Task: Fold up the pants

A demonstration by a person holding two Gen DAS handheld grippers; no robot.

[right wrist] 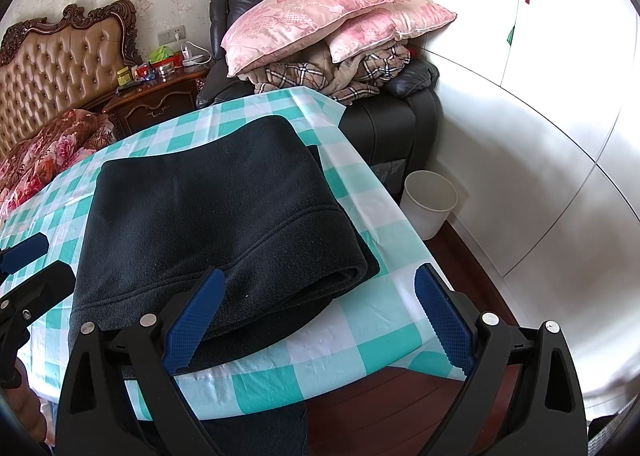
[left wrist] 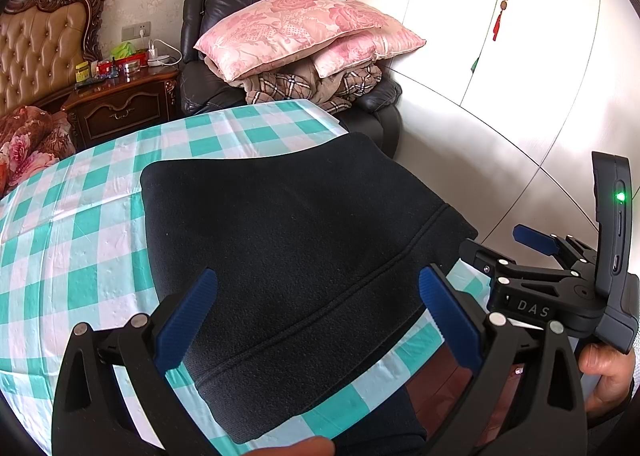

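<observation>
The pants (right wrist: 208, 216) lie on the checked table (right wrist: 360, 340), already doubled over into a thick dark stack, with a seamed band running across the near part. On the right side of the stack the folded layers show as a rolled lip, and a lower layer sticks out past it. A strip of dark cloth also hangs below the near table edge, so the stack sits close to that edge.

Both grippers are spread wide and hold nothing. The left gripper (left wrist: 320, 320) hovers over the near part of the pants; the right gripper (right wrist: 320, 320) is at the pants' near right corner, its left finger over the cloth and its right finger over bare table.

The main risk is in the thickness. A pinch at the rolled lip could catch only the top layers, and lifting those would peel the stack open rather than fold it. The overhanging cloth adds weight at the near edge, so a pull toward the person could drag the pants off the table. The tablecloth is loose enough that a low grasp might catch it too.
</observation>
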